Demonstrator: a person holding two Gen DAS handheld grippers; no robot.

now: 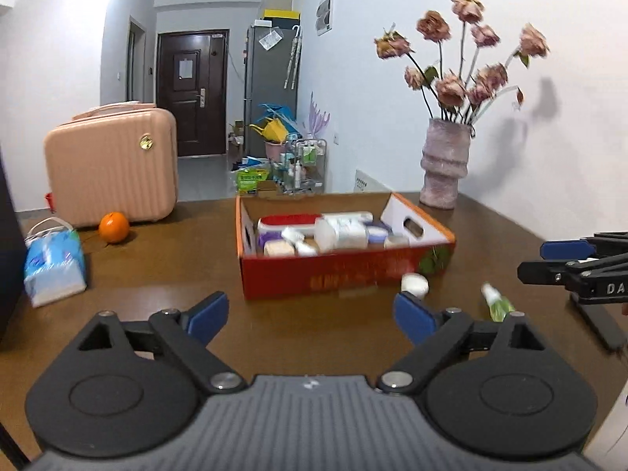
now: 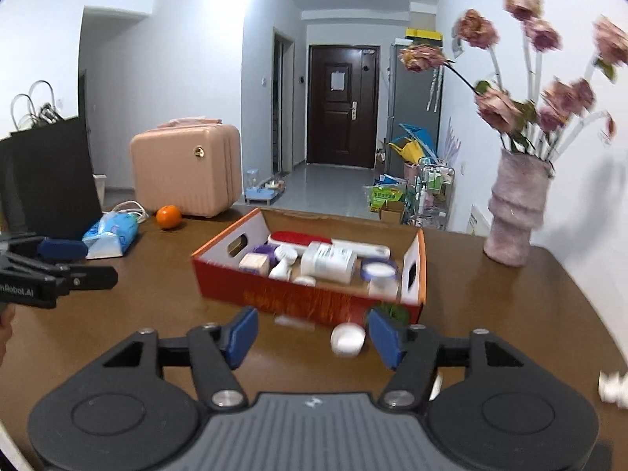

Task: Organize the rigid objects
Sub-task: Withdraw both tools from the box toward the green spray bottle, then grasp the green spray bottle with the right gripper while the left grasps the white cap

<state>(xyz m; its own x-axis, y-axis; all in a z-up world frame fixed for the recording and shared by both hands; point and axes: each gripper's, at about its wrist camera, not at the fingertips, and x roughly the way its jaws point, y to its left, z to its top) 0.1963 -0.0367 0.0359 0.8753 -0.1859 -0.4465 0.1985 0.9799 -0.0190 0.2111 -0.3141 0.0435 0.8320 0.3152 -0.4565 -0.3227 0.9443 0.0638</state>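
An orange cardboard box [image 1: 345, 274] [image 2: 302, 298] sits on the brown table [image 1: 165, 274], holding several bottles, jars and a red brush. A small white jar [image 1: 414, 285] [image 2: 347, 340] lies on the table just in front of the box. A green bottle with a white cap [image 1: 497, 303] lies right of the jar. My left gripper [image 1: 312, 316] is open and empty, short of the box. My right gripper [image 2: 312, 337] is open and empty, with the white jar near its right finger. A white object [image 2: 612, 387] lies at the far right edge.
A pink vase of dried flowers [image 1: 443, 165] [image 2: 514, 212] stands at the table's back right by the wall. An orange [image 1: 114, 227] [image 2: 168, 216], a blue tissue pack [image 1: 53, 263] [image 2: 112, 235] and a pink suitcase [image 1: 112, 168] are at the left. A black bag [image 2: 51, 180] stands at the far left.
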